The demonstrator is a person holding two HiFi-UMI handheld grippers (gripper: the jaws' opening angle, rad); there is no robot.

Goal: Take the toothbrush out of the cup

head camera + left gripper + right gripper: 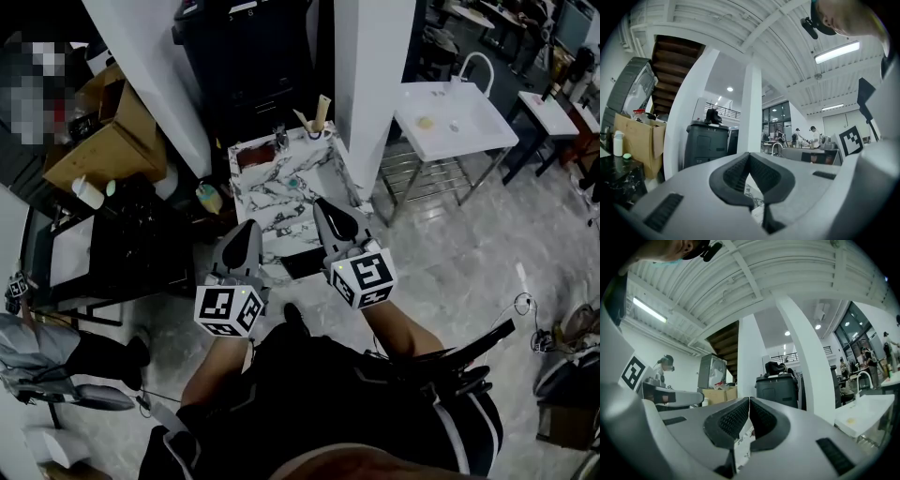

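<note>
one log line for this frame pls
stage: pre-grasp | left tool: shut, empty | right tool: shut, empty | cup: far corner of marble table, toothbrush inside | contact: none

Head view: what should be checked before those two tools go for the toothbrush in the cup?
1. Is the cup in sight? Ok, it stands at the far corner of the marble table.
2. Is the toothbrush sticking up above the rim? Ok.
3. Is the left tool empty? Ok, its jaws are together with nothing between them.
4. Is the right tool empty? Ok, it is the same.
5. Is a tool opened for the grasp? Not ok, both are shut.
6. Are the tools near the cup? Not ok, both hang at the table's near end.
</note>
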